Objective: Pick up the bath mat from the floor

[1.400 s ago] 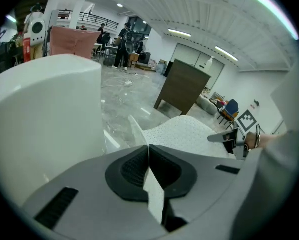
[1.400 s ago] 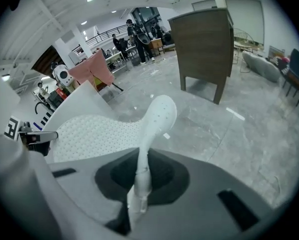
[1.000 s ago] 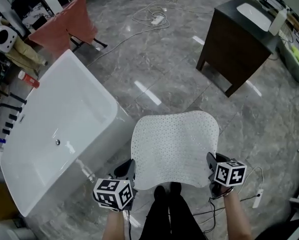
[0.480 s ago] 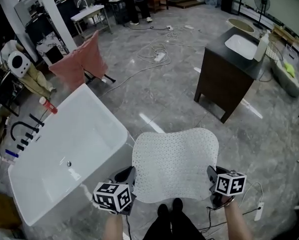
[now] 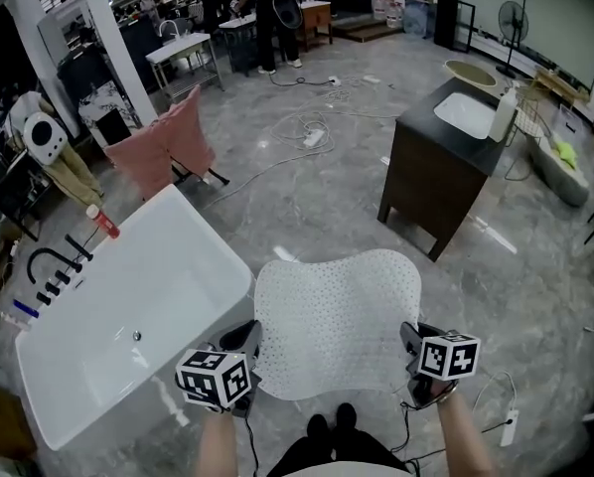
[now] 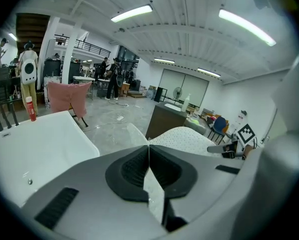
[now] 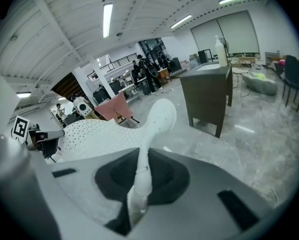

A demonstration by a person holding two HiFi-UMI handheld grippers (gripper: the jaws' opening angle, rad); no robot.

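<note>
The white perforated bath mat [image 5: 337,316] hangs flat in the air above the grey marble floor, stretched between both grippers. My left gripper [image 5: 247,351] is shut on the mat's near left corner, and the thin edge [image 6: 150,184] runs between its dark pads. My right gripper [image 5: 411,351] is shut on the near right corner. In the right gripper view the mat's edge [image 7: 139,184] passes up through the jaws and the dotted sheet [image 7: 99,134] spreads away to the left. The mat's far edge sags slightly.
A white bathtub [image 5: 128,316] stands close at the left, with black taps [image 5: 49,266] at its far side. A dark wooden vanity with a basin [image 5: 451,152] stands ahead right. Cables [image 5: 312,127] lie on the floor. A pink cloth [image 5: 168,147] hangs on a rack. My shoes [image 5: 332,425] show below.
Both grippers have risen with the mat held between them, and it now hangs well above the floor. The head view has tilted up, showing more of the room.
</note>
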